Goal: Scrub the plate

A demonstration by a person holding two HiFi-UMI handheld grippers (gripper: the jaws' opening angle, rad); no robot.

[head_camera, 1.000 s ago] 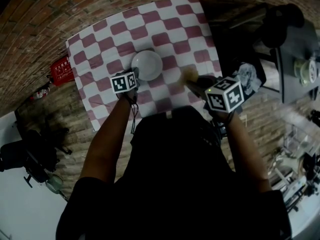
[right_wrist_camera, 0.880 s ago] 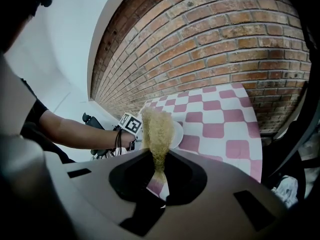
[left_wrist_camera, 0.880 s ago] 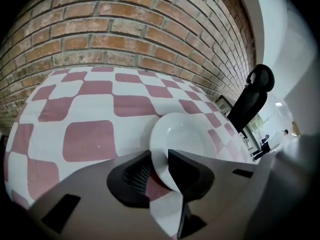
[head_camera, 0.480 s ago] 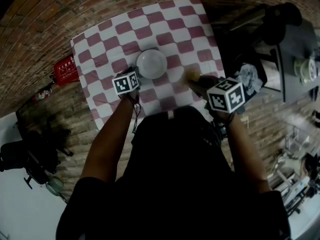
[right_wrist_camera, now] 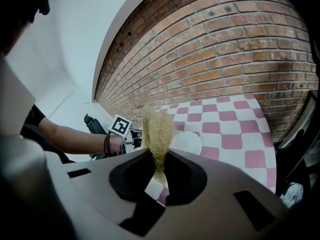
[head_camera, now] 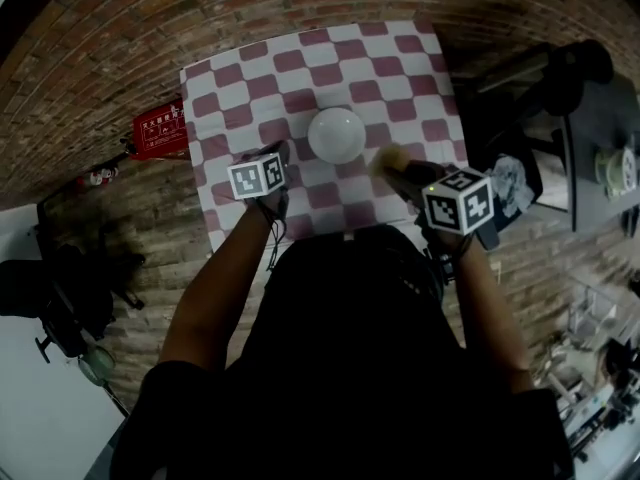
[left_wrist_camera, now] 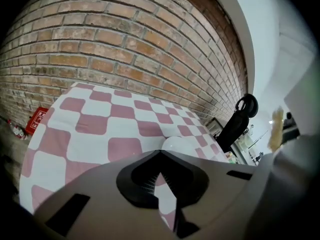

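Between the jaws of the right gripper (right_wrist_camera: 159,174) a yellow scrubber (right_wrist_camera: 157,129) is pinched; the left gripper (left_wrist_camera: 160,155) has just closed empty; the plate (head_camera: 336,134) ahead lies untouched, scrubbing apparently not under way.

Plate (head_camera: 336,134) wht, cloth (head_camera: 300,68) pink/wht checks — scrubber (right_wrist_camera: 156,131) yellow, bricks (head_camera: 100,58) red-brown.

support: checkered cloth (head_camera: 300,68), brick paving (head_camera: 120,48) around | on cloth: white plate (head_camera: 336,134)
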